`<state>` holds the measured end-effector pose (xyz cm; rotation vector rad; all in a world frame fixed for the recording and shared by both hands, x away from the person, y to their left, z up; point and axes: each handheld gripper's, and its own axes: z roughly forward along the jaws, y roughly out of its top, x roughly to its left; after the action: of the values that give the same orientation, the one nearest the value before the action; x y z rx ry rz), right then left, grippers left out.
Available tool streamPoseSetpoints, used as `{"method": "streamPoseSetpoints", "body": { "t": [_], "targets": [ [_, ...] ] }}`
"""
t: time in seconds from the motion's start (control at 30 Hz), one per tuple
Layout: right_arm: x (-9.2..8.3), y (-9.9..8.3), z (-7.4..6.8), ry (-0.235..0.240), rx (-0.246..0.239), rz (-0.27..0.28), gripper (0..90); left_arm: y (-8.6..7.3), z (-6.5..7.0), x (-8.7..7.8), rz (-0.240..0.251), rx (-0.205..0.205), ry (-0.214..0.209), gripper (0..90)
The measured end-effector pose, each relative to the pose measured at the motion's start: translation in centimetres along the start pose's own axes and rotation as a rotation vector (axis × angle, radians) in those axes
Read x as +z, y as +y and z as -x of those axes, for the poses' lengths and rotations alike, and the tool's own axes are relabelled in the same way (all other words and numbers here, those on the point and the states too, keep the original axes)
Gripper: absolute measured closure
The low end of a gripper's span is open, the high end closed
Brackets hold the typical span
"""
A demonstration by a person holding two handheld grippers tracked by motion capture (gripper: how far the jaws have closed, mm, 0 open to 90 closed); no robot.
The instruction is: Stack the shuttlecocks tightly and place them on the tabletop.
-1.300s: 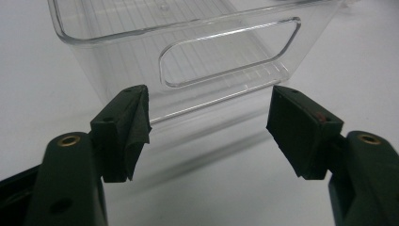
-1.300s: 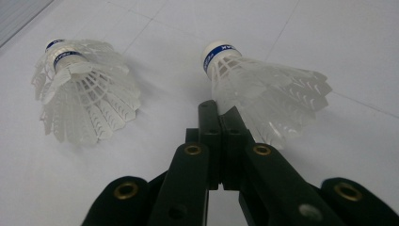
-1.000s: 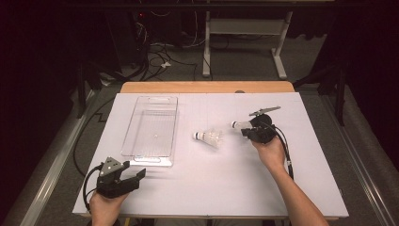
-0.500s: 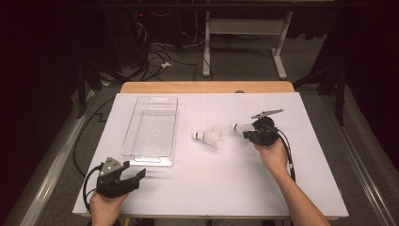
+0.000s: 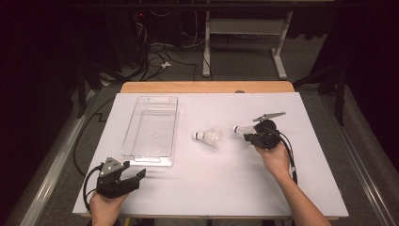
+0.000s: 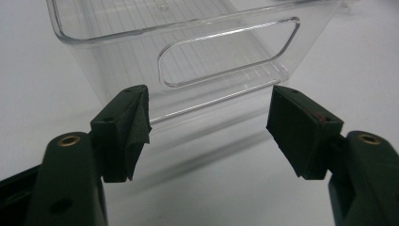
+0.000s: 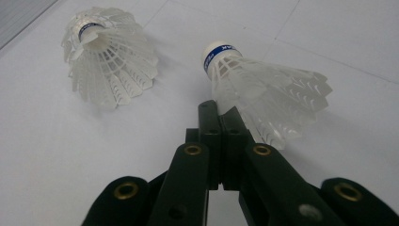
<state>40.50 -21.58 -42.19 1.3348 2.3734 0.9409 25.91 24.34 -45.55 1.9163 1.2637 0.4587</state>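
Two white shuttlecocks with blue-banded corks are on the white table. One shuttlecock (image 5: 209, 137) (image 7: 110, 61) lies free near the middle. My right gripper (image 5: 248, 134) (image 7: 219, 113) is shut on the second shuttlecock (image 5: 240, 129) (image 7: 268, 89), its tips pinching the edge of the feather skirt, cork pointing away from the hand. A clear plastic bin (image 5: 150, 155) (image 6: 226, 61) sits at the left, empty. My left gripper (image 5: 138, 175) (image 6: 209, 127) rests near the front left corner, open, jaws facing the bin's near end wall and its handle slot, with nothing between them.
The white table top (image 5: 211, 188) has free room across its front and right. A wooden strip (image 5: 207, 87) runs along the far edge. Cables and a metal stand (image 5: 244, 42) are on the dark floor behind.
The right gripper and its shuttlecock have drifted slightly toward the near edge. The left gripper, the bin and the free shuttlecock are where they were.
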Motion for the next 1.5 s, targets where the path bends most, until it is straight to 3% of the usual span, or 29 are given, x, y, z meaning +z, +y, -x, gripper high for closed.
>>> {"method": "streamPoseSetpoints", "body": {
  "t": [1.5],
  "targets": [
    [-1.4,-2.6,-1.0,0.044,-0.034,0.001,90.0,0.0,0.1,0.0,0.002,0.001,0.001,31.2]
  ]
}}
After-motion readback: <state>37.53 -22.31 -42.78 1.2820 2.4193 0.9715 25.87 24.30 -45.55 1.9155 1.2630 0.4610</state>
